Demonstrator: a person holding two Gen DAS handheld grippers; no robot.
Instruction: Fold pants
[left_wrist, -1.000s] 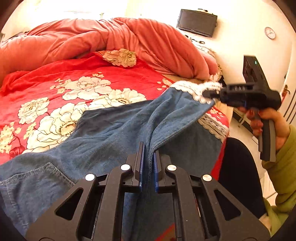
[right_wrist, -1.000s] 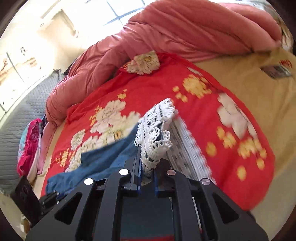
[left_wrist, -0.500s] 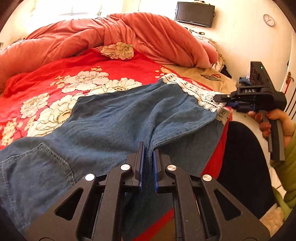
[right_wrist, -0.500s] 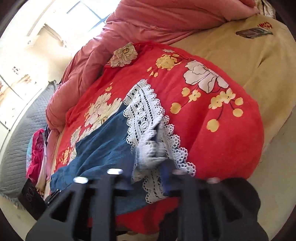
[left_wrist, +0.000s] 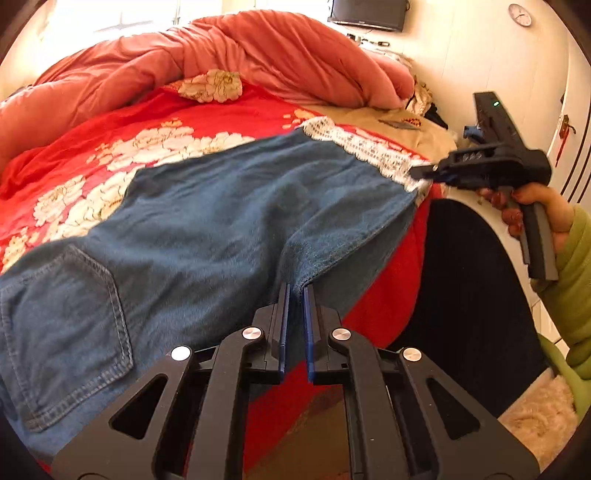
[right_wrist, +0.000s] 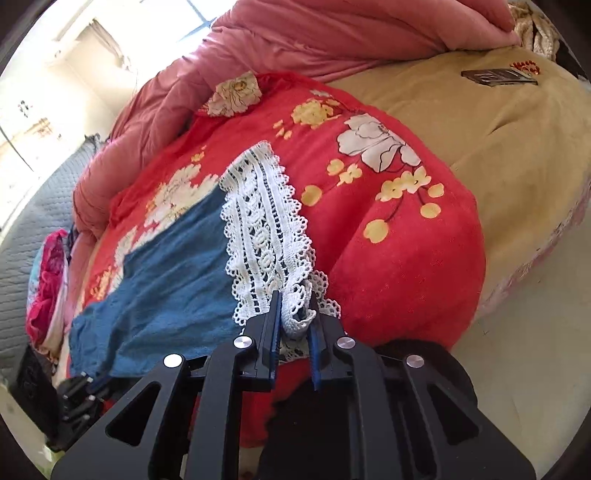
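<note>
Across the red floral bedspread, the blue denim pants with a white lace hem are now lying spread flat, where a second ago the lace end was hanging bunched in the air above it. That change is suggesting the laying-out step is finishing and the pants are ready for a next fold.

At the bedspread's near edge, the right gripper is letting go: its jaws are opening, and a loose curl of the white lace hem is sitting between the blue pads without being squeezed. Further along that same edge, the left gripper is keeping its fingers pressed together, pinching a raised ridge of the denim seam.

Denim here is looking soft and slightly fuzzy, draping without stiff creases, with a stitched patch pocket lying toward the waist end. Openwork loops and scalloped borders are making the lace light and floppy; it is likely to snag on a pad as the gripper pulls away. Beyond the bedspread's far side, a rumpled salmon-pink quilt is piling up in thick folds.
</note>
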